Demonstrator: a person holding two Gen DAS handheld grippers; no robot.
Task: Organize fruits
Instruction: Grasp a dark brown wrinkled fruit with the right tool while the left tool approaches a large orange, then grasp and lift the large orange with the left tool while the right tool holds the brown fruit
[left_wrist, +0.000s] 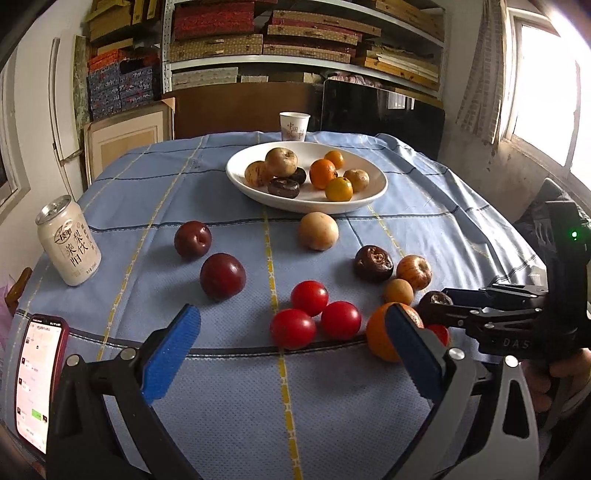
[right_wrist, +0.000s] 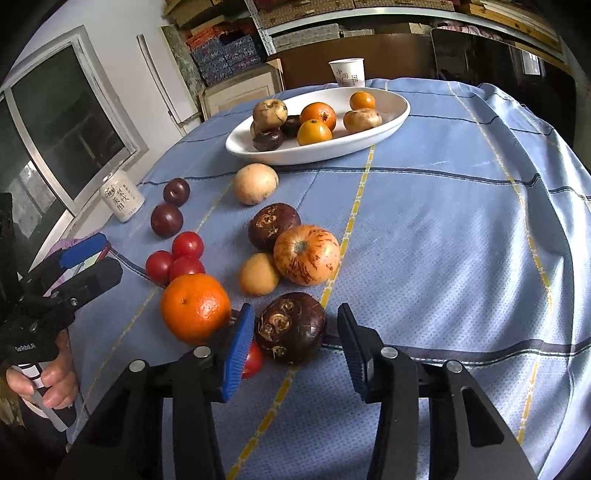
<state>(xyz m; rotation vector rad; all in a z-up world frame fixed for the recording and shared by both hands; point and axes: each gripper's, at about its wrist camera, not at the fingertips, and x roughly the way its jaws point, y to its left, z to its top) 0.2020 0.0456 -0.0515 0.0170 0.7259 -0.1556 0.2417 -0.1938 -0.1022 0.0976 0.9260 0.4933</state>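
Right gripper (right_wrist: 295, 339) released around a dark, rough-skinned round fruit (right_wrist: 290, 326), likely firm and prone to rolling, best pinched across its middle; left gripper (left_wrist: 291, 343) released, holding nothing

A cluttered home storeroom used as an eating corner.
Metal shelving (left_wrist: 306, 62) stacked with flat patterned cardboard boxes (left_wrist: 218, 46) lines the back wall; a table under a blue checked cloth (left_wrist: 229, 369) stands between two aluminium-framed windows (left_wrist: 543, 85).
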